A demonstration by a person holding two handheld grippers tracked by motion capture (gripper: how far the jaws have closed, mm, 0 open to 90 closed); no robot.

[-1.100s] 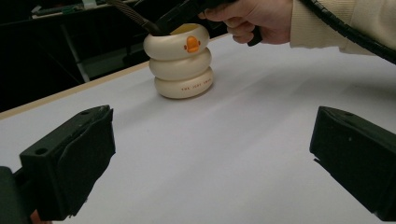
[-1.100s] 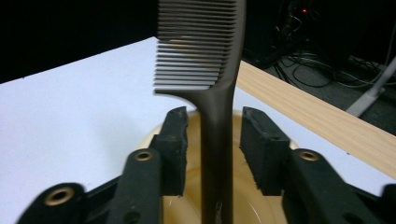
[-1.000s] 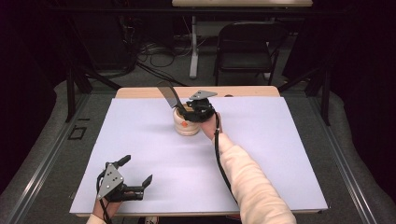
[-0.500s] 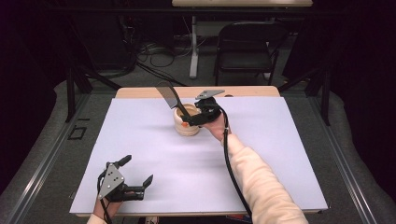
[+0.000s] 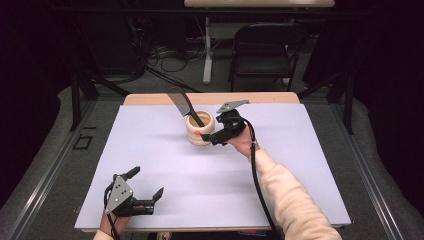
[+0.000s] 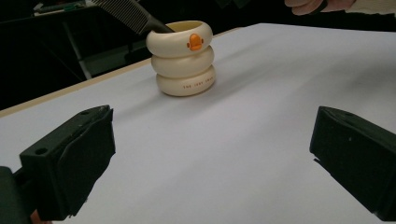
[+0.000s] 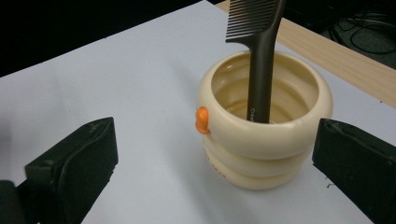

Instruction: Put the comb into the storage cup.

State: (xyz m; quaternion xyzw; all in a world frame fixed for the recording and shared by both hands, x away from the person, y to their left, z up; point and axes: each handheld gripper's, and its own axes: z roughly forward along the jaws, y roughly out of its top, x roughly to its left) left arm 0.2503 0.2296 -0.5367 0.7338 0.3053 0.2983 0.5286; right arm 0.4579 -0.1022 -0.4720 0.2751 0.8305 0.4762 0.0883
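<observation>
A cream ringed cup (image 5: 200,131) with an orange duck bill stands at the back middle of the white table cover (image 5: 150,150). A black comb (image 5: 181,104) stands in the cup and leans to the back left. My right gripper (image 5: 216,131) is open just right of the cup, and its jaws stand apart from the cup. In the right gripper view the cup (image 7: 280,135) and comb (image 7: 261,56) lie ahead of my open right gripper (image 7: 212,172). My left gripper (image 5: 146,183) rests open and holds nothing at the front left. The cup (image 6: 184,60) shows far off beyond my left gripper (image 6: 212,154).
A bare wooden strip of table (image 5: 260,98) runs along the back edge. A folding chair (image 5: 265,45) and floor cables lie beyond the table. A sleeved forearm (image 5: 290,195) crosses the right front of the cover.
My right gripper has drawn back from over the cup to its right side and a little nearer. The comb stays in the cup. The left gripper has not moved.
</observation>
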